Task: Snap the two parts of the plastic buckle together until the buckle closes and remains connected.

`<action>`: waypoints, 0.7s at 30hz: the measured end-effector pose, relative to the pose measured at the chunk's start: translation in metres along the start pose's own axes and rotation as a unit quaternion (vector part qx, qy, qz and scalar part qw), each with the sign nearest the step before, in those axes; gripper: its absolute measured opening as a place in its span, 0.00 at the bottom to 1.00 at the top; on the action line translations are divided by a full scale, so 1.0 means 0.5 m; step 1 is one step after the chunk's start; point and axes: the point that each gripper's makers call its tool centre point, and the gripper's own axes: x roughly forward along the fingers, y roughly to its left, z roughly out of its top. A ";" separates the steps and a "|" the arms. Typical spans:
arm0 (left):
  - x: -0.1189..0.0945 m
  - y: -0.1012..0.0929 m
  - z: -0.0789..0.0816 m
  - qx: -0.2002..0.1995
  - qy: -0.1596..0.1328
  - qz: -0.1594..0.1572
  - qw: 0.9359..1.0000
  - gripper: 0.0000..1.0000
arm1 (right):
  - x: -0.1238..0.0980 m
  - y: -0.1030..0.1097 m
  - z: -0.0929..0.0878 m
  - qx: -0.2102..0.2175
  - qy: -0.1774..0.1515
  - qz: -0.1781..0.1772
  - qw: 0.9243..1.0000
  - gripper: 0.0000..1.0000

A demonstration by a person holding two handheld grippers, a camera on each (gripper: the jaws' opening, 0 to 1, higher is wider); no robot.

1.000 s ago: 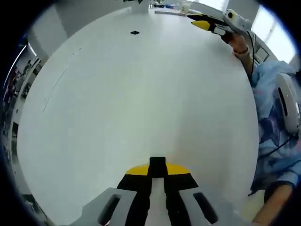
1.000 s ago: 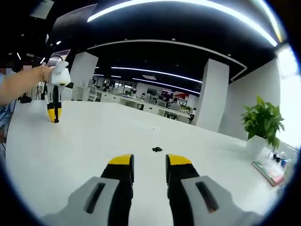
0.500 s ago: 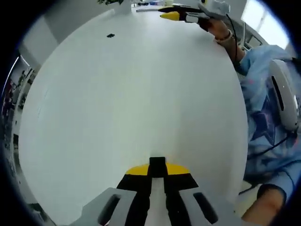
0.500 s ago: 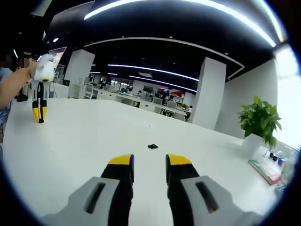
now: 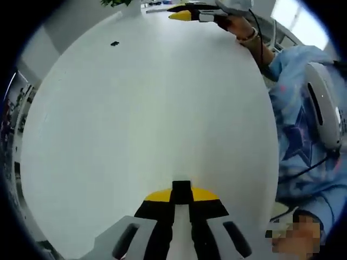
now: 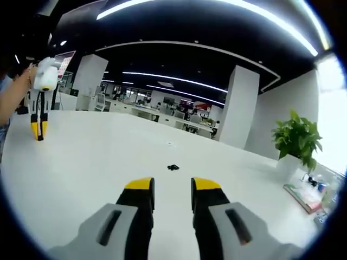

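left gripper (image 5: 181,197) jaws pressed together, nothing between; right gripper (image 6: 172,192) jaws parted, empty

I've eased my right gripper (image 6: 168,196) closer to the buckle (image 6: 173,167) (jaws parted), while my left gripper (image 6: 37,123) has lifted away sideways.

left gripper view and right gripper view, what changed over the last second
Mostly the cameras moved. In the right gripper view the left gripper has slid toward the picture's left edge; in the left gripper view the right gripper has slid up toward the top edge. The small black buckle still lies untouched on the white table. Nothing was grasped or released; both grippers' jaws stand as before.
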 end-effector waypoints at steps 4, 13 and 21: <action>0.001 -0.001 0.002 0.001 0.005 0.000 1.000 0.09 | 0.000 -0.006 0.009 0.001 -0.010 -0.003 1.000 0.27; 0.003 -0.002 0.005 -0.002 0.006 -0.002 1.000 0.09 | -0.001 -0.032 0.072 0.007 -0.033 0.029 0.999 0.27; 0.002 -0.002 0.005 -0.004 0.014 -0.006 1.000 0.09 | 0.029 -0.094 0.132 -0.045 -0.029 0.019 0.998 0.26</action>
